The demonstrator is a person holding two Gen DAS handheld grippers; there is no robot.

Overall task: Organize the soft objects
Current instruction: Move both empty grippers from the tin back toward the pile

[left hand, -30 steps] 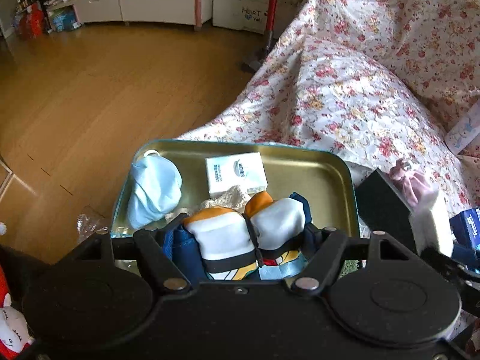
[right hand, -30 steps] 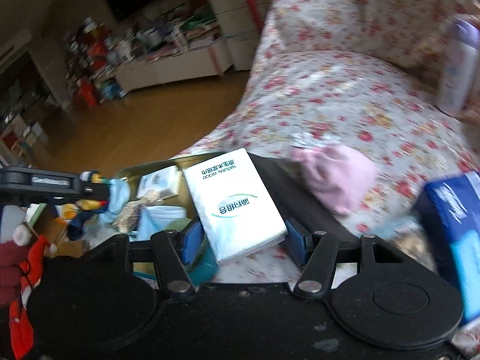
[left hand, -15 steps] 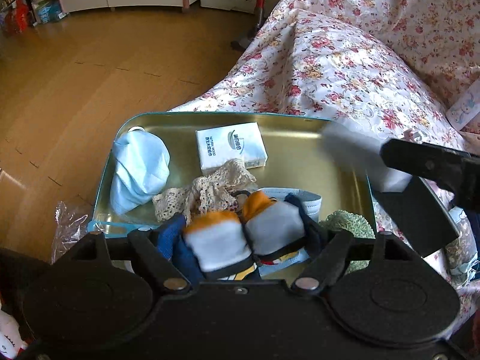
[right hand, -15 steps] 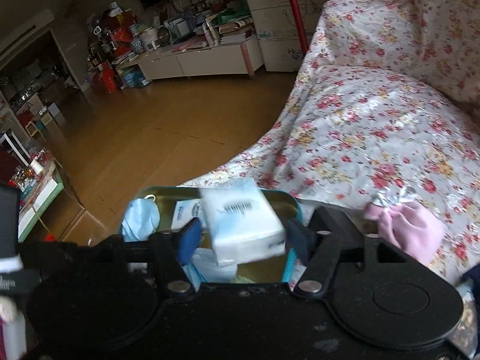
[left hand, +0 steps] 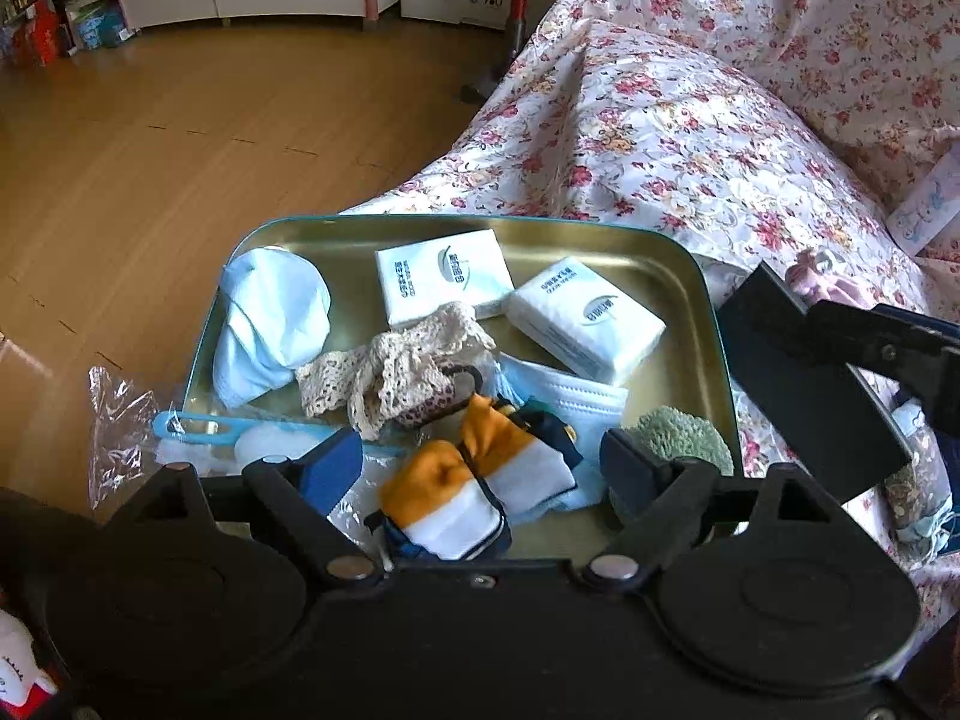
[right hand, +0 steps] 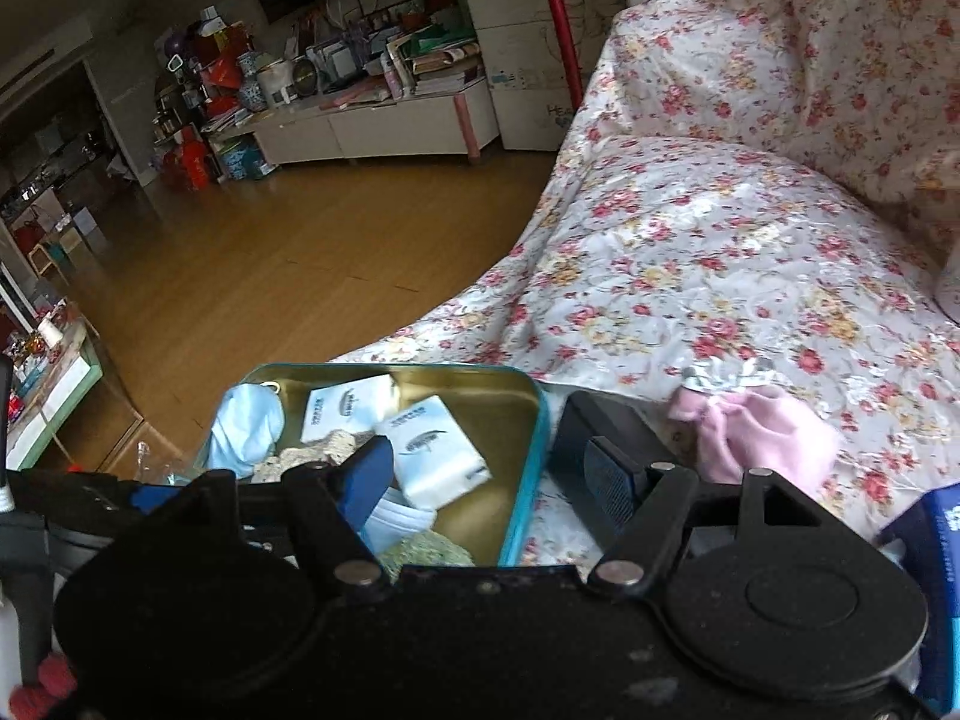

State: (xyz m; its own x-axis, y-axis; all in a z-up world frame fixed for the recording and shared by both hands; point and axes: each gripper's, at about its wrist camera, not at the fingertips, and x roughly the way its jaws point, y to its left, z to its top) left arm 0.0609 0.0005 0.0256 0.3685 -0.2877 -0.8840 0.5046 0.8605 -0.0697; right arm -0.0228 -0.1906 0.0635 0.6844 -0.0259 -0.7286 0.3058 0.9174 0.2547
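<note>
Light: daylight, brightest on the floor (left hand: 180,138) left of the tin (left hand: 708,312)
Glare: tin's gold bottom shines
Dim: room corner behind the tin, right view
Blur: pink pouch (right hand: 762,438) a bit smeared
Distortion: fisheye, edges bend hard

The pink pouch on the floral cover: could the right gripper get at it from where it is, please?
Probably yes. The pink pouch lies uncovered on the floral cover, just ahead and right of the right gripper, whose jaws stand open and empty; only a black box sits beside it.
</note>
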